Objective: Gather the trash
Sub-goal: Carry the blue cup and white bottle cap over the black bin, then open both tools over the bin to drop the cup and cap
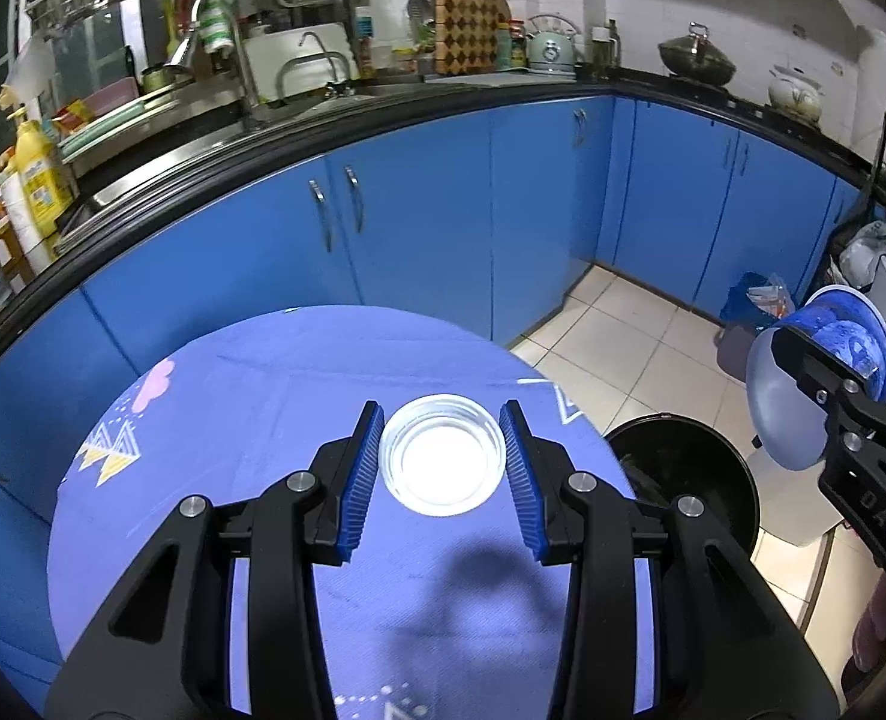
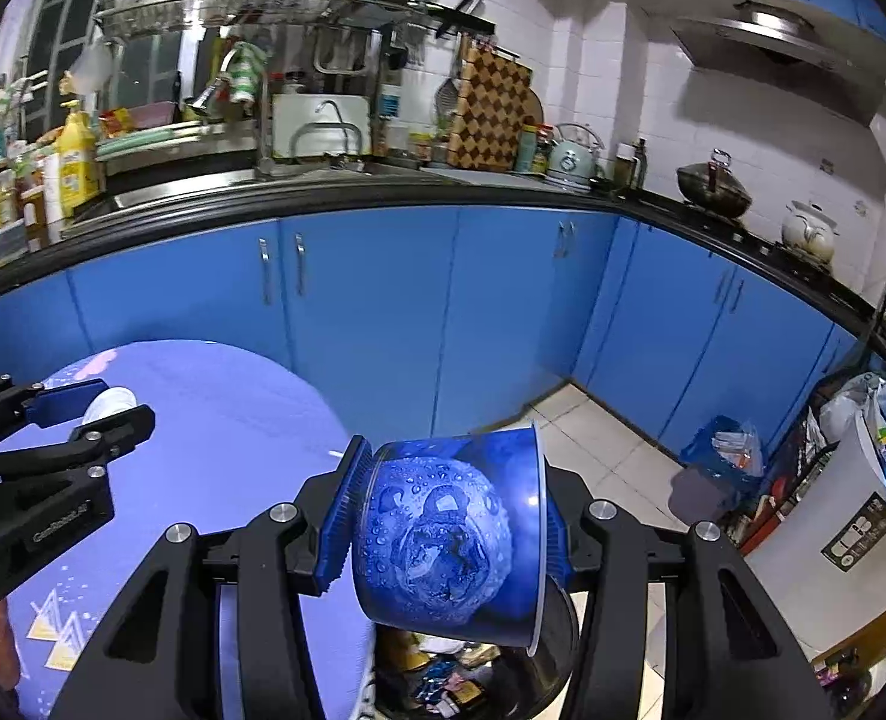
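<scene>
Bright indoor light, sharp focus, fisheye-bent edges, dark corners

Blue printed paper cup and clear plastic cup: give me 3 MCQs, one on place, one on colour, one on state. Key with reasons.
1. Where is the blue printed paper cup?
A. Standing on the table
B. Over the open black trash bin
C. On the counter

2. What colour is the cloth on the round table?
A. Red
B. Green
C. Purple-blue

3. How does the left gripper stand to the clear plastic cup?
A. Pads on both sides, cup held
B. Far from it
C. Cup lies on the floor

Key: B, the right gripper holds it tilted above the black trash bin; C, the cloth shows purple-blue; A, blue pads flank the rim.
</scene>
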A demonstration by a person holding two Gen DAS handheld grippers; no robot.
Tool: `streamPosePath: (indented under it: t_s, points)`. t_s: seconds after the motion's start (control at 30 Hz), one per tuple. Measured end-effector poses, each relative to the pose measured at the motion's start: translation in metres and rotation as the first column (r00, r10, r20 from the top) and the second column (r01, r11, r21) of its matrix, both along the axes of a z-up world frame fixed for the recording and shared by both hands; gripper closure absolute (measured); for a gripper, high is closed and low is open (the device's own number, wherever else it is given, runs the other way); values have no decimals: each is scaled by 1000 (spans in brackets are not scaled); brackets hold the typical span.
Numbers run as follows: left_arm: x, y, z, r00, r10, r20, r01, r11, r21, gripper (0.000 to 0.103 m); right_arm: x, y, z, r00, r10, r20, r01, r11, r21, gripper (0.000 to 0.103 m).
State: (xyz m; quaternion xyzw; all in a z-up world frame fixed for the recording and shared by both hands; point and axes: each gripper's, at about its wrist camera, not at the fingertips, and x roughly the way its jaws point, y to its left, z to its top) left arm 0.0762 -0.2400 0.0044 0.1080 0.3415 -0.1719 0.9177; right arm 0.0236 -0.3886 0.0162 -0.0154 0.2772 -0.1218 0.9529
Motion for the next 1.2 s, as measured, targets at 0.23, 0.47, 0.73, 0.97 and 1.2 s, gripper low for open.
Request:
streamPosePath:
  t_s: [0.23, 0.47, 0.73, 0.97, 1.2]
  points:
    - [10, -20, -4, 1000, -16, -7, 16, 1000, 12, 62, 10, -20, -6, 999, -37, 14, 37, 999, -1, 35]
    - [16, -38, -8, 999, -40, -12, 41, 999, 32, 62, 11, -34, -9, 994, -101, 43, 104, 993, -55, 23]
    - [14, -73, -12, 994, -110, -20, 111, 993, 47, 62, 6, -68, -17, 982, -187, 26, 189, 981, -47, 23]
    - [6, -116, -10, 982, -189, -3, 188, 980, 59, 61, -7, -98, -20, 968, -250, 28, 252, 966, -59, 23]
    - [3, -149, -5, 968, -248, 25, 246, 967, 61, 53, -17, -128, -26, 954, -298, 16, 299, 953, -48, 23]
